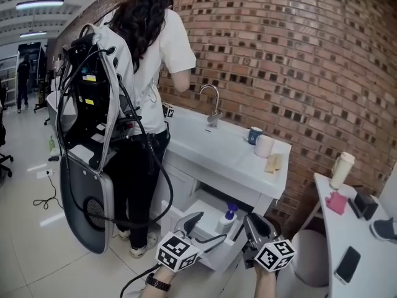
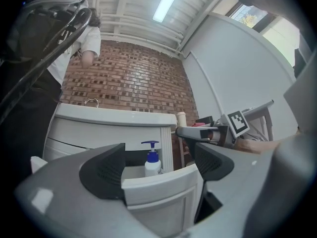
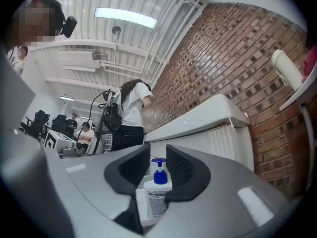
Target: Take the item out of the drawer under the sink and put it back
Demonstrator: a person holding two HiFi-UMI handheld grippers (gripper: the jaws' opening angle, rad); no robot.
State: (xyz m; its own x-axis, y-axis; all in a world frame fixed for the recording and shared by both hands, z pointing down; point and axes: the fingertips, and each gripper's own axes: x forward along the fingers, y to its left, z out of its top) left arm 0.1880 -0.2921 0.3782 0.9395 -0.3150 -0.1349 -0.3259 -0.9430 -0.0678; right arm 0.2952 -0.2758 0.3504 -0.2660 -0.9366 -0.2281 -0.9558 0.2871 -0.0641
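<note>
The bottle (image 1: 228,220), white plastic with a blue pump top, stands upright in the open drawer (image 2: 159,195) under the sink, low in the centre of the head view. The drawer is smooth white with a panelled front.

Your left hand-held gripper (image 2: 158,166) is released. Its dark ribbed pads (image 2: 105,171) are wide apart with the drawer's front edge between them. I cannot tell whether either pad touches it.

Your right hand-held gripper (image 3: 157,168) is also released, with its jaws only narrowly apart. The bottle shows in the gap, with space on both sides of the pump. In the head view both grippers sit at the bottom edge, pointing up toward the drawer.

Above the drawer runs the glossy white worktop (image 1: 248,165). It carries a curved metal tap (image 1: 213,106) and, toward the right end, a blue cup (image 1: 255,135) with a white roll (image 1: 265,146) just beside it. A rough red brick wall (image 1: 298,54) fills the upper right.

At the upper left, a person (image 1: 158,48) in a white shirt stands against the worktop, left of the drawer. On their back is a black frame (image 1: 87,104) hung with looping cables. The floor (image 1: 31,247) is pale, shiny tile.
</note>
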